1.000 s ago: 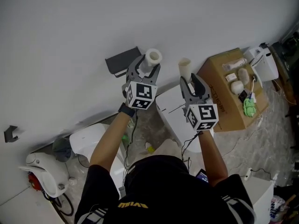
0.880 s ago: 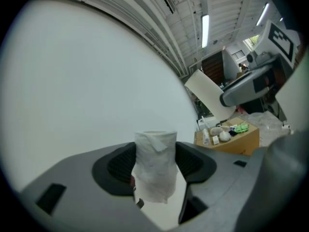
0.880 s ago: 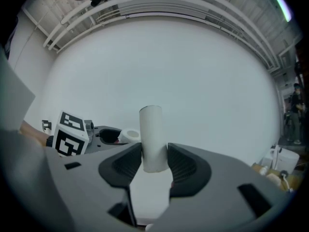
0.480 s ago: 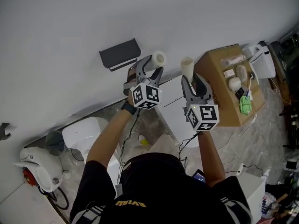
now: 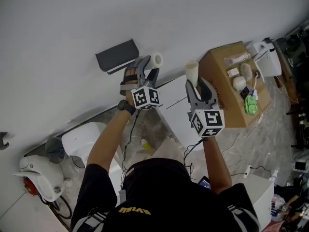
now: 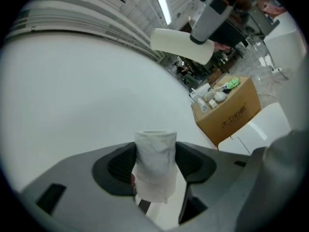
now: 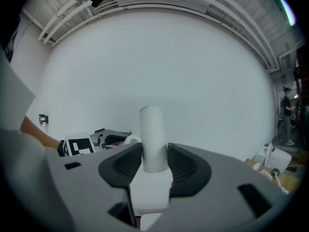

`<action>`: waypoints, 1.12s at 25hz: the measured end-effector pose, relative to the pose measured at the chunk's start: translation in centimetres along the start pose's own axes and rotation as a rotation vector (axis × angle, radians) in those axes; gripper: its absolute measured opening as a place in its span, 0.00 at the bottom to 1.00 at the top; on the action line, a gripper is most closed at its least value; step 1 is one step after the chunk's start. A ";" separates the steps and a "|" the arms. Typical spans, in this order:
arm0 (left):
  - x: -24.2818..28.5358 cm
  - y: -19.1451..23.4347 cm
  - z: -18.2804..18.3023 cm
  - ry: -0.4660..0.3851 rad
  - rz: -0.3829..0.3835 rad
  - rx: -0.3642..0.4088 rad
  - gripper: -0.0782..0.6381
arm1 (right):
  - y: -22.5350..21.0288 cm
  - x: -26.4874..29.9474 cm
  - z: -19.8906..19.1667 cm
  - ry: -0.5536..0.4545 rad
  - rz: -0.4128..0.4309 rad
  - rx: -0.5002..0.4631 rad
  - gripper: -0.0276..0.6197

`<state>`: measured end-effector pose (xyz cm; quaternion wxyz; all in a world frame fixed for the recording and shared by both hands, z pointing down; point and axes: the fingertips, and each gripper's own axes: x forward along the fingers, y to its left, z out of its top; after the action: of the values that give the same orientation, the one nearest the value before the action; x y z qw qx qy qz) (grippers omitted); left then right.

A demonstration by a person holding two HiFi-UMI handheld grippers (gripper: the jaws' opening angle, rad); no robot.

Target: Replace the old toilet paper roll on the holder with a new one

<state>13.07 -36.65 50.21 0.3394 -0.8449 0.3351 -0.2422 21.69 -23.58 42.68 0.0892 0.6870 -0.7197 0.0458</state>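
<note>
Left hand-held gripper [image 5: 146, 70], clenched on the paper roll [image 5: 155, 60], sits just right of the holder [image 5: 116, 56]; right hand-held gripper [image 5: 199, 87], grasping the bare tube [image 5: 191, 70], is farther

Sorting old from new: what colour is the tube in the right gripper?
The tube is plain off-white; clearest in right gripper view.

**The floor and what stands on it**

The floor [image 5: 275, 129] is grey stone with pale veins. A brown cardboard box [image 5: 236, 115] stands on it near the wall. On top of the box lie several small white things and one green thing [image 5: 249, 105]. Just beside the box stands a white cabinet [image 5: 175, 115]. Further left are a white container [image 5: 82, 139], a grey bucket [image 5: 54, 151] and a white machine with a red part [image 5: 36, 170]. A small yellow-green thing [image 5: 143, 144] and thin cables [image 5: 256, 170] lie on the floor.
</note>
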 end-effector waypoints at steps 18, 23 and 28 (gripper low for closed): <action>1.0 0.2 -3.7 0.117 0.018 0.215 0.48 | 0.3 1.0 -0.3 0.013 -0.001 -0.007 0.30; 1.2 -0.3 -4.0 0.136 0.004 0.261 0.48 | 0.4 1.1 -0.3 0.013 0.005 -0.003 0.30; 1.5 -0.4 -5.0 0.194 0.007 0.297 0.48 | 0.2 1.2 0.0 0.007 0.003 -0.002 0.30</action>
<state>11.03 -39.56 53.99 0.4274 -0.7570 0.3298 -0.3680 21.41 -24.75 42.96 0.0926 0.6857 -0.7205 0.0475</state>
